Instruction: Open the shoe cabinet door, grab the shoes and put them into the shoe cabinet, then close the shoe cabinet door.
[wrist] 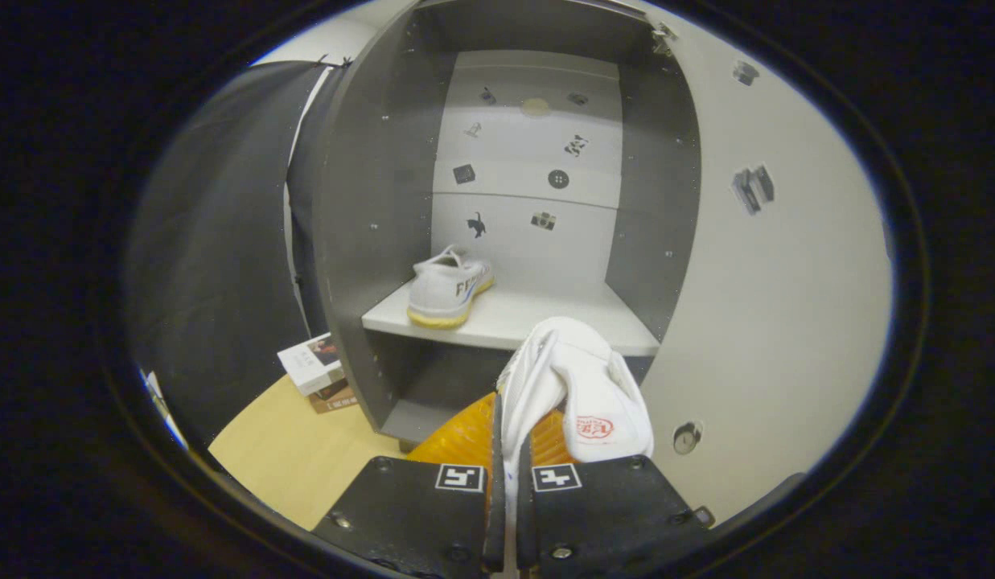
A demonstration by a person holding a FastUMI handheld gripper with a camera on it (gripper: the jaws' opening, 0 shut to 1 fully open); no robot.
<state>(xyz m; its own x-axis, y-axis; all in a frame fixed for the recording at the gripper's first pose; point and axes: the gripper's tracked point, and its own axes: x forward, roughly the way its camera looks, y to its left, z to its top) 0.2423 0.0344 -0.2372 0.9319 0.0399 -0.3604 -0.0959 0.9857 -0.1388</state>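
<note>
White fabric of a shoe (573,386) is pinched between the two fingers of the tongs (505,474), which are clamped on its side and hold it up just ahead of the open shoe cabinet (368,201). Its insole faces the camera. A second white shoe (447,288) sits on the shelf (545,318) near its left front edge, heel outward; the cabinet door (779,265) stands open at right.
</note>
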